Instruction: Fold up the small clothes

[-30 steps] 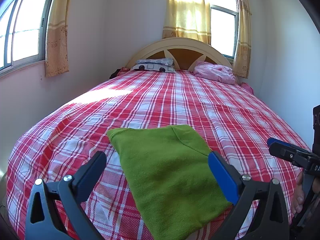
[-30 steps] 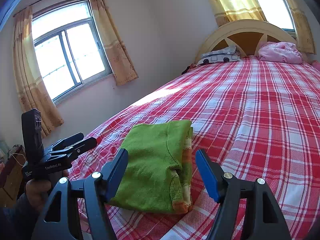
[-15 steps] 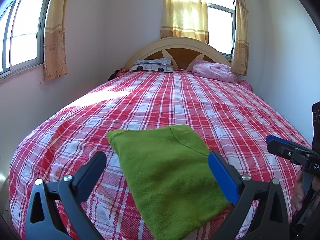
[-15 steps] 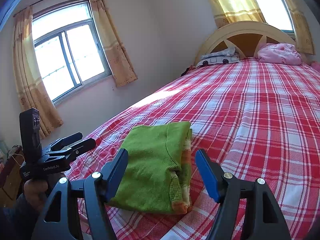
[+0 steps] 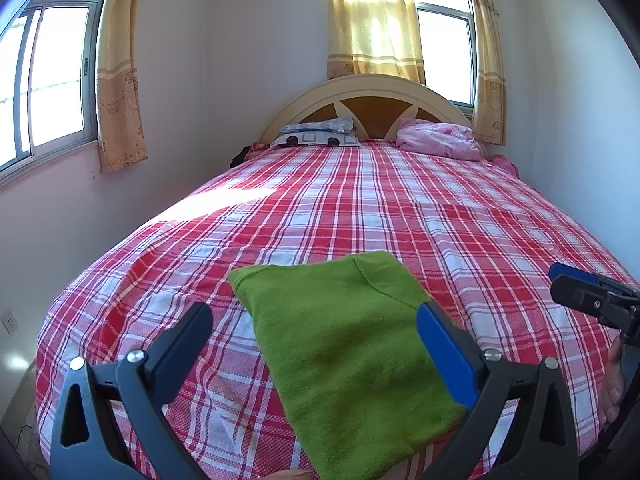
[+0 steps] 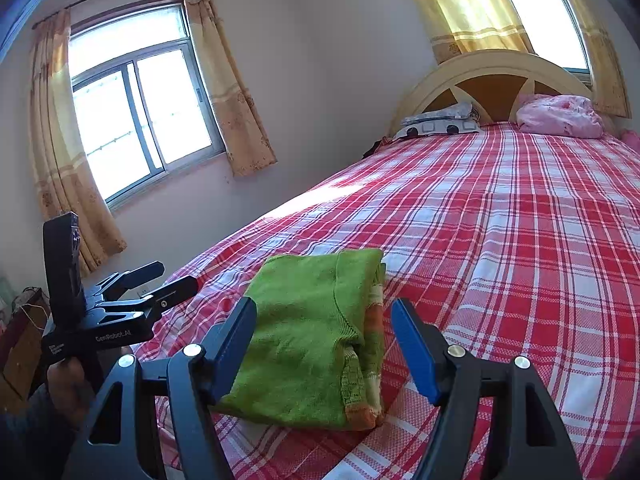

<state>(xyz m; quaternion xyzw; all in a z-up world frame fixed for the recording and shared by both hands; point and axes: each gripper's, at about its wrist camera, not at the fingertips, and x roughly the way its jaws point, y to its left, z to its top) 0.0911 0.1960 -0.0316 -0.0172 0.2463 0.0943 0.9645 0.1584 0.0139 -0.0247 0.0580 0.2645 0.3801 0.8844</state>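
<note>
The left claw (image 5: 316, 340) and right claw (image 6: 324, 344) are both held released, nothing grasped, above the folded green knitted garment (image 5: 344, 344), which is laid flat near the foot of the red-and-white plaid bed (image 5: 400, 208).

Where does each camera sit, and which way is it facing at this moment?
Left wrist: on the left gripper, open, looking up the red plaid bed toward the arched headboard; the right gripper and fingers show at right.
Right wrist: on the right gripper, open, angled across the bed toward the side window; the left gripper and a hand show at left.
Shared: folded green knitted garment, pink pillow.
</note>
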